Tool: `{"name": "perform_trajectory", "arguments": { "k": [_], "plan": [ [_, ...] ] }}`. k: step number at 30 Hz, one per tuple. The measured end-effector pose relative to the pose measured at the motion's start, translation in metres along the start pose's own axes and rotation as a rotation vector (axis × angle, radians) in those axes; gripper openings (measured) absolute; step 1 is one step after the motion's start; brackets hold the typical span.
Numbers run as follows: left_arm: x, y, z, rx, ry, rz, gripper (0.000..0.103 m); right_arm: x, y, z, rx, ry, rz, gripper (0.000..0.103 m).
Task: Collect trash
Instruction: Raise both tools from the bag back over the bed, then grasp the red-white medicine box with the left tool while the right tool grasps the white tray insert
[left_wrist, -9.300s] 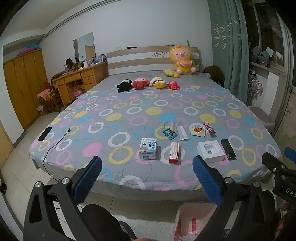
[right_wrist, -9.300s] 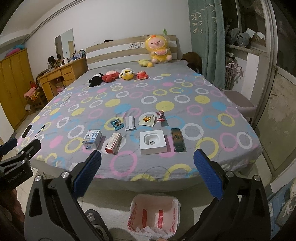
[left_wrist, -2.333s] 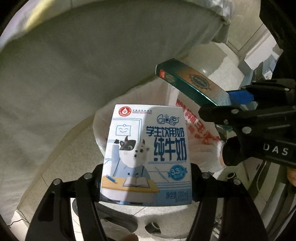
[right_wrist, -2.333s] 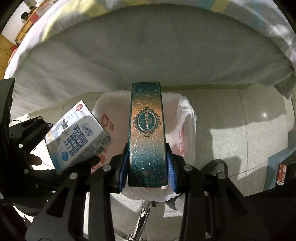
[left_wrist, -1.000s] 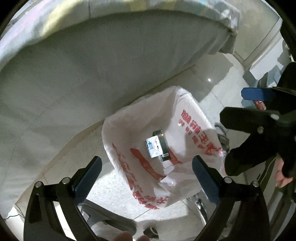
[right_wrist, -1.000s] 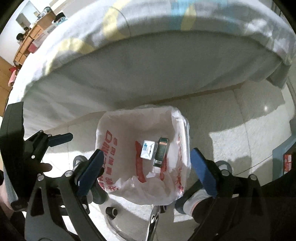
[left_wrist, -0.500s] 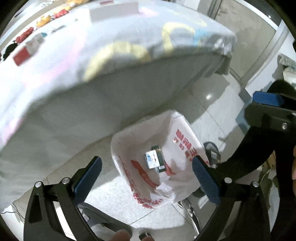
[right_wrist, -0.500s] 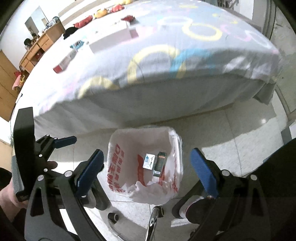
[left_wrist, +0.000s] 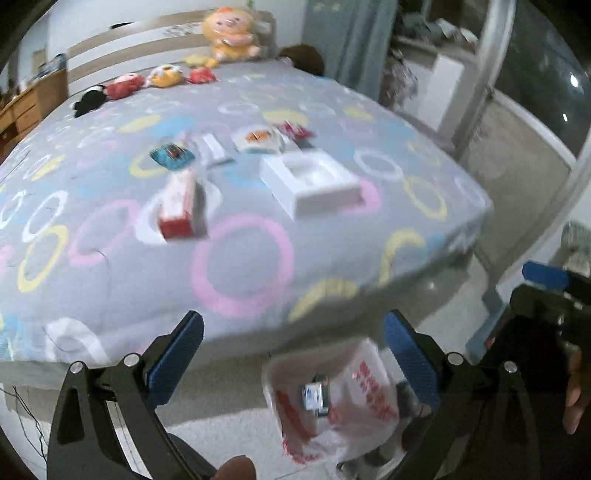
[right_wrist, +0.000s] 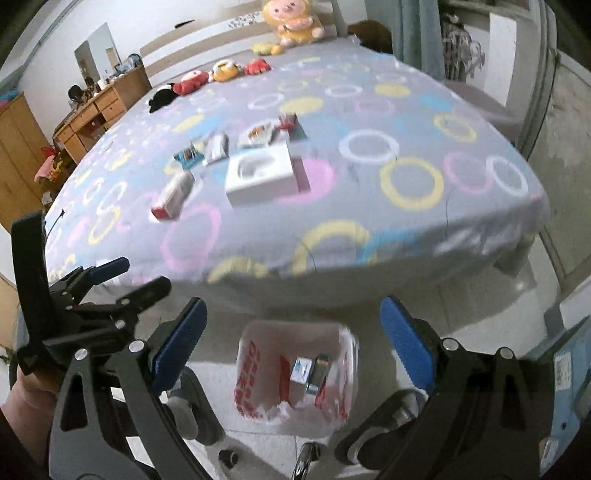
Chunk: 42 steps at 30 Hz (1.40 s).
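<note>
Left gripper and right gripper both hanging spread wide, carrying nothing. White plastic trash bag with red print sitting on floor at 6 o'clock, between right fingertips, holding blue-white milk carton beside dark green box. On ring-patterned grey bedspread, lying toward 12 o'clock, well apart from both tools: white square tray box, red-and-white carton, small snack wrappers. Frames blurring.

Dim, motion-blurred, fisheye-warped edges
</note>
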<state>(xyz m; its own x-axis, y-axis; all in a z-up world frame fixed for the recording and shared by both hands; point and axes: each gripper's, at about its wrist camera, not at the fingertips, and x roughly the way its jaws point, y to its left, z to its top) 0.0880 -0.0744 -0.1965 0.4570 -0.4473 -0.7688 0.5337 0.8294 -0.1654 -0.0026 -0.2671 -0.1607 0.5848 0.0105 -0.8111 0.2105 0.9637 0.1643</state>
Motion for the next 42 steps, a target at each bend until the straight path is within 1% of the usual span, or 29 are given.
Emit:
{"name": "perform_trajectory", "arguments": {
  "k": [4, 7, 10, 12, 13, 15, 20, 24, 26, 29, 30, 34, 39, 42],
  "plan": [
    [-0.015, 0.013, 0.023, -0.052, -0.06, 0.027, 0.095, -0.007, 0.005, 0.021, -0.026, -0.033, -0.017, 0.092],
    [-0.023, 0.023, 0.034, -0.072, -0.095, 0.058, 0.095, -0.012, 0.008, 0.032, -0.042, -0.053, -0.028, 0.092],
    [-0.027, 0.037, 0.046, -0.122, -0.106, 0.081, 0.095, -0.015, 0.015, 0.041, -0.074, -0.08, -0.051, 0.092],
    [-0.028, 0.045, 0.054, -0.131, -0.123, 0.106, 0.095, -0.015, 0.018, 0.046, -0.092, -0.097, -0.066, 0.092],
    [-0.028, 0.05, 0.06, -0.144, -0.129, 0.137, 0.095, -0.014, 0.019, 0.049, -0.1, -0.103, -0.072, 0.092],
    [-0.027, 0.059, 0.068, -0.163, -0.136, 0.146, 0.095, -0.012, 0.021, 0.056, -0.106, -0.11, -0.076, 0.092],
    [-0.014, 0.075, 0.081, -0.196, -0.118, 0.172, 0.095, -0.007, 0.022, 0.073, -0.118, -0.116, -0.07, 0.092],
    [-0.005, 0.078, 0.091, -0.176, -0.107, 0.187, 0.095, -0.002, 0.025, 0.091, -0.138, -0.114, -0.07, 0.092],
    [0.004, 0.079, 0.095, -0.161, -0.084, 0.201, 0.095, 0.003, 0.026, 0.099, -0.149, -0.112, -0.068, 0.092],
    [0.017, 0.085, 0.1, -0.184, -0.051, 0.183, 0.095, 0.011, 0.027, 0.11, -0.163, -0.106, -0.065, 0.092],
    [0.021, 0.086, 0.101, -0.183, -0.043, 0.185, 0.095, 0.016, 0.027, 0.114, -0.169, -0.098, -0.062, 0.092],
    [0.037, 0.086, 0.106, -0.163, -0.029, 0.234, 0.095, 0.033, 0.023, 0.126, -0.158, -0.069, -0.043, 0.092],
    [0.05, 0.09, 0.105, -0.163, 0.001, 0.234, 0.095, 0.053, 0.016, 0.136, -0.14, -0.043, -0.02, 0.092],
    [0.058, 0.089, 0.107, -0.152, 0.02, 0.242, 0.095, 0.067, 0.012, 0.14, -0.131, -0.023, -0.021, 0.092]
  ]
}}
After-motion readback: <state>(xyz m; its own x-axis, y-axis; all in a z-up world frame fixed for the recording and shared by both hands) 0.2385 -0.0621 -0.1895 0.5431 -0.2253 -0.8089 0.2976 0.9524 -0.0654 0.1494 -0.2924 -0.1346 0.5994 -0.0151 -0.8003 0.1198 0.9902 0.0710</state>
